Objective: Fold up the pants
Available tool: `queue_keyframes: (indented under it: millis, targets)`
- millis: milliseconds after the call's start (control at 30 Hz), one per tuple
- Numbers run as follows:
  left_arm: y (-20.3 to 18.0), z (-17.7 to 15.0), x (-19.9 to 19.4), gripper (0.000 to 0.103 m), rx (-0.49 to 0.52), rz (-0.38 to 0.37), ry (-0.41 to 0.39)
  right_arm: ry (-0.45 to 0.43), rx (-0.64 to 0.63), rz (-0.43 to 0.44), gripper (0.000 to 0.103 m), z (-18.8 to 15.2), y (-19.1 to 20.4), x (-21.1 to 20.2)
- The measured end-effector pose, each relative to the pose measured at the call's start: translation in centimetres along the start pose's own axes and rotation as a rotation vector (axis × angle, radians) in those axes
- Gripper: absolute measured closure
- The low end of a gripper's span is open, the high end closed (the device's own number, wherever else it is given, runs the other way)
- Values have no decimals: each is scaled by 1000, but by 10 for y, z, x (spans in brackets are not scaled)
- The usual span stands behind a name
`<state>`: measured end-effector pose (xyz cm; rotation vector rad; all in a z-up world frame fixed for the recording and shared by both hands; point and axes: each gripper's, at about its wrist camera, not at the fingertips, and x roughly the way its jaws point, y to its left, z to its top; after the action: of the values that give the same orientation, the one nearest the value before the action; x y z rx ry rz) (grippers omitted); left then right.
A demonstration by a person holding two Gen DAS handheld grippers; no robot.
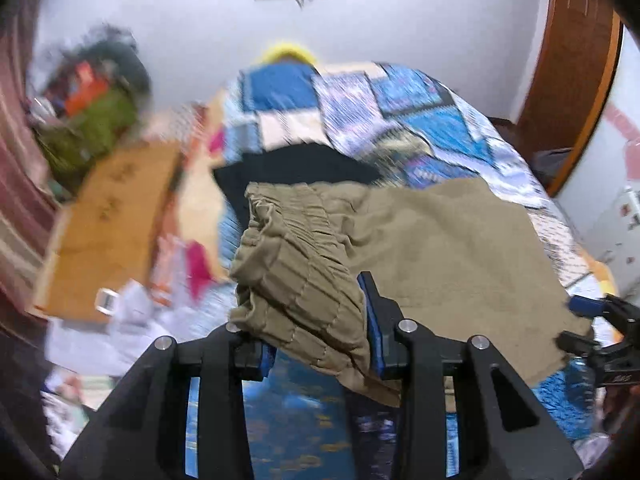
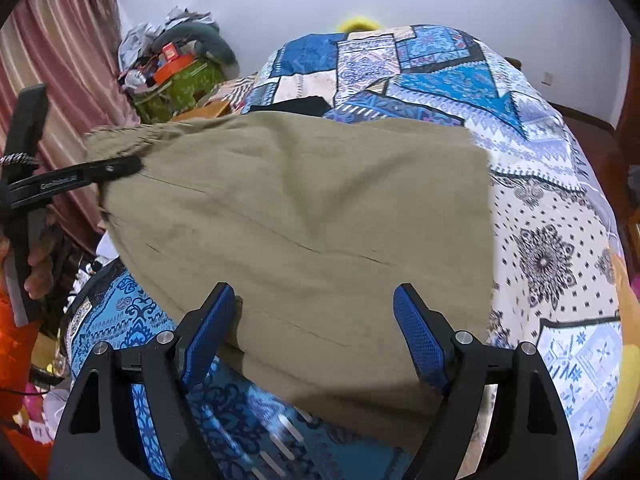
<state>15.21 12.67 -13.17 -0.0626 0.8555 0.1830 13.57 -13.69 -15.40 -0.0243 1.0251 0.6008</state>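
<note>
The pants (image 2: pixel 296 216) lie spread on the bed (image 2: pixel 552 248), soft, light and limp. The left hand-held gripper (image 1: pixel 320 344) is clamped on the bunched waistband; the right hand-held gripper (image 2: pixel 316 332) hangs apart over the near hem, a good second hold.

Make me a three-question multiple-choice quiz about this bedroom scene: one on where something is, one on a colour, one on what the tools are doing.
1. Where do the olive-khaki cloth pants lie?
A. on the floor
B. on the blue patchwork quilt
C. on a chair

2. What colour are the tools' finger pads?
A. blue
B. red
C. green

3. What is the left tool doing?
A. hanging open over nothing
B. holding a book
C. gripping the pants' gathered waistband

Answers: 1 B, the quilt shows all around the pants. 2 A, both views show blue pads. 3 C, ribbed cloth is bunched between its fingers, while the right tool stands open.
</note>
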Motion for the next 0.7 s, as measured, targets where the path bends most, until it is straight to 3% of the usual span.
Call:
queue_keyframes:
  millis: [100,267,467,700]
  targets:
    - [-5,10,-14,67,29,29,-45,-6,26,-23,24,-3,-9,-5]
    - [-40,31,-31,68,94,-26,-120,9,87,-18,24,-12,-25,-5]
    - [-102,52,-39,68,193,-192,-149,4,83,-6,24,-17,-28,-5]
    - [-166,60,-25,74,260,-381,-57,-6,93,13,22,-18,-31,-5]
